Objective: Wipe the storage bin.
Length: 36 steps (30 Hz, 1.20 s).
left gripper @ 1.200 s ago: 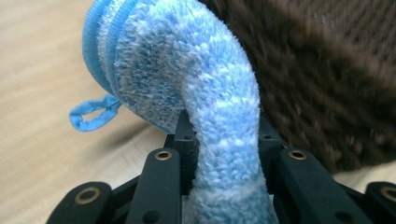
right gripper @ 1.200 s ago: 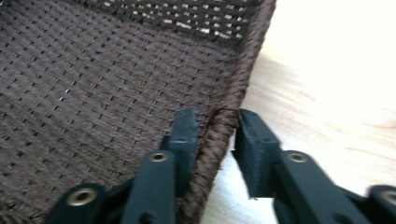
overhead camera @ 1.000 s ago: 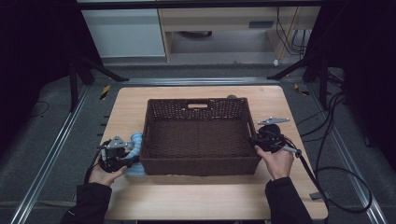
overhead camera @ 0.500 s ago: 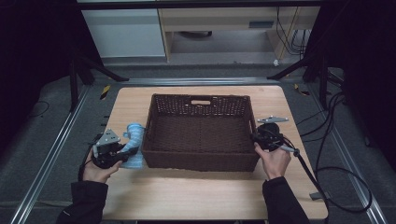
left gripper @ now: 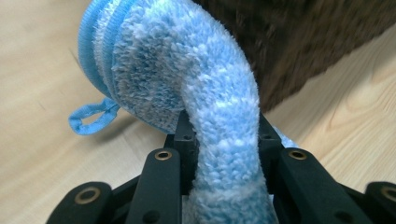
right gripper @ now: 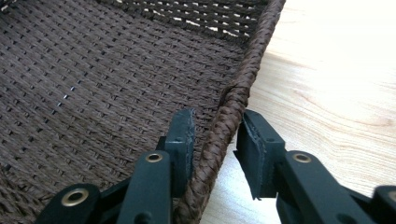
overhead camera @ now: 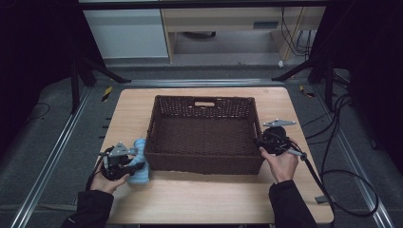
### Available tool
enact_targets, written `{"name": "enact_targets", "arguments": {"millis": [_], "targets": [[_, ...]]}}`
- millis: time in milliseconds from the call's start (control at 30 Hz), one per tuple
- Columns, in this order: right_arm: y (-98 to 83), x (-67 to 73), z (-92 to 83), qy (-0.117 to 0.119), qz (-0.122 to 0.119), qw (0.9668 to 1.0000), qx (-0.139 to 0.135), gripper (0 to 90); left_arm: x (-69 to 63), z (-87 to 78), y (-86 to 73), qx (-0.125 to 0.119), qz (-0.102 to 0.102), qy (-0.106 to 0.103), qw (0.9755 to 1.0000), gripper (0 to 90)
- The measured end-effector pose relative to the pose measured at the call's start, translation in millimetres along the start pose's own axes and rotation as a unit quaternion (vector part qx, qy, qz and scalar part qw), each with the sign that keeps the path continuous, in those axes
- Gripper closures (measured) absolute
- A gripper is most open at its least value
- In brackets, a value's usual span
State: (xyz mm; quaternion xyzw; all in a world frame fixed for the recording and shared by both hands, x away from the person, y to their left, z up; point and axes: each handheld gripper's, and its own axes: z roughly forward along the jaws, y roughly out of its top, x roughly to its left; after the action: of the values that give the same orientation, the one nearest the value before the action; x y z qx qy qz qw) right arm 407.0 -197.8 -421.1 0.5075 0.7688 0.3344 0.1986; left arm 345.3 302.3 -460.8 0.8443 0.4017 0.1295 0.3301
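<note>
A dark brown woven basket [overhead camera: 204, 163] stands in the middle of the wooden table. By its near left corner my left gripper [overhead camera: 129, 164] is shut on a fluffy blue cloth [overhead camera: 140, 167]. In the left gripper view the cloth [left gripper: 187, 70] bulges up from between the jaws of that gripper [left gripper: 224, 128], with a small loop hanging at its left. My right gripper [overhead camera: 260, 141] is at the basket's right wall. Its jaws [right gripper: 215, 126] straddle the braided rim [right gripper: 254, 51] and have just been opening: the inner pad touches the rim, the outer one stands off it.
The basket's floor [right gripper: 84, 84] is bare weave, and a handle slot [overhead camera: 204, 103] is cut in its far wall. Bare tabletop [overhead camera: 209, 194] lies in front of the basket. Cables [overhead camera: 332, 175] trail off the table's right side to the floor.
My left gripper drew the blue cloth a little to the left and away, then came back beside the basket's near left corner. The basket slid slightly away from the person. The right hand stayed at the rim.
</note>
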Motion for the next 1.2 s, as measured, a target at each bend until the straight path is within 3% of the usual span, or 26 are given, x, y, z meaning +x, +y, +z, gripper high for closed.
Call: {"name": "enact_targets", "arguments": {"millis": [100,267,400,567,633,867,1067,1200], "targets": [[-0.2,0.5,0.1,-0.001,0.003,1.0000,0.001,68.9,0.0,0.1,0.9,0.000,0.001,-0.002,1.0000,69.6],[0.0,3.8,0.7,-0.022,0.000,0.9998,-0.004,73.2,-3.0,-14.0,10.2,-0.029,0.005,0.004,0.9995,69.6],[1.0,3.4,1.8,-0.024,0.004,0.9997,-0.007,74.0,-6.4,-29.8,19.2,-0.056,0.012,0.014,0.9983,69.6],[2.1,2.7,3.0,-0.024,0.006,0.9997,-0.007,73.8,-8.0,-40.9,20.0,-0.071,0.017,0.017,0.9972,69.6],[1.9,2.8,3.0,-0.024,0.003,0.9997,-0.007,73.7,-8.8,-39.4,17.5,-0.071,0.015,0.016,0.9973,69.6],[1.9,2.4,3.0,-0.020,0.005,0.9998,-0.007,73.2,-11.4,-17.0,3.4,-0.034,0.009,0.007,0.9993,69.6],[1.5,1.8,3.1,-0.019,0.005,0.9998,-0.008,73.0,-10.6,-9.7,-1.3,-0.015,0.003,0.006,0.9999,69.6],[1.5,1.6,3.2,-0.018,0.004,0.9998,-0.007,72.9,-17.2,-21.5,6.0,-0.029,0.012,0.015,0.9994,69.6]]}}
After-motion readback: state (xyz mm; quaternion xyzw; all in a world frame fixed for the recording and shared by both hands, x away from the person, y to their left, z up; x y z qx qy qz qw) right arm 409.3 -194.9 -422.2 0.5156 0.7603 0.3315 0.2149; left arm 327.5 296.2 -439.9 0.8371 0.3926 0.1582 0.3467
